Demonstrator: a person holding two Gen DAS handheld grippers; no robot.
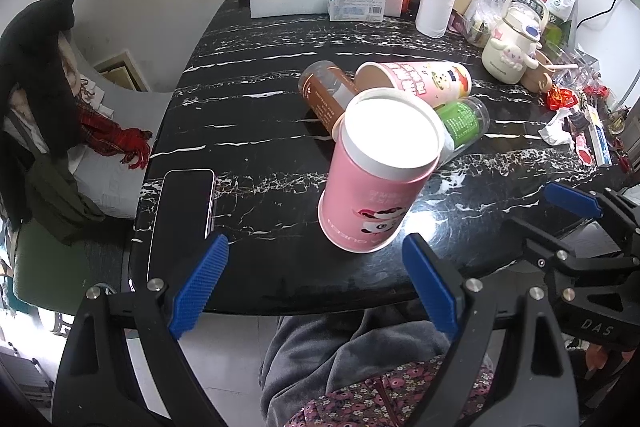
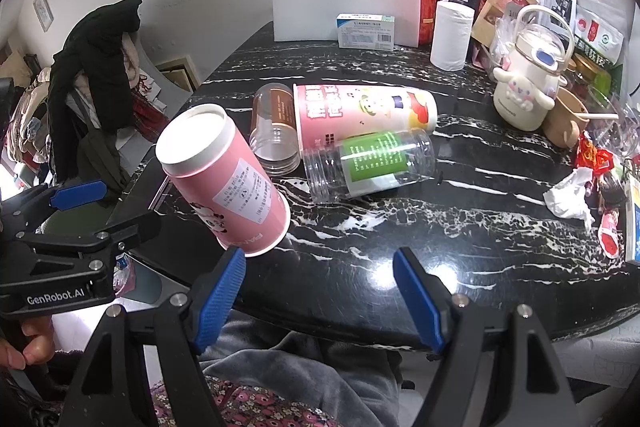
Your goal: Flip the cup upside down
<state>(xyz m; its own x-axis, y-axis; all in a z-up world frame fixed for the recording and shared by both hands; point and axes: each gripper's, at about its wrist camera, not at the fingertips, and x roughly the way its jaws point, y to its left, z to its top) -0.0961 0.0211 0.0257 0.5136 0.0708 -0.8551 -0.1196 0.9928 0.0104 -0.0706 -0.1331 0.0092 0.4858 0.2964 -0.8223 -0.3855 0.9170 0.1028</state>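
A pink paper cup (image 1: 376, 171) with a panda print stands upside down near the front edge of the black marble table (image 1: 248, 131), its white base up; it also shows in the right wrist view (image 2: 228, 179). My left gripper (image 1: 316, 287) is open and empty just in front of it, not touching. My right gripper (image 2: 320, 299) is open and empty, to the cup's right. Each gripper shows in the other's view, the right gripper (image 1: 576, 203) at the right and the left gripper (image 2: 76, 199) at the left.
Behind the cup lie a second pink cup (image 1: 416, 79), a brown-label clear jar (image 1: 328, 91) and a green-label clear jar (image 1: 464, 119). A phone (image 1: 182, 215) lies at the front left. Clutter and a white kettle (image 1: 512, 39) fill the right side. A chair with clothes (image 1: 48, 99) stands left.
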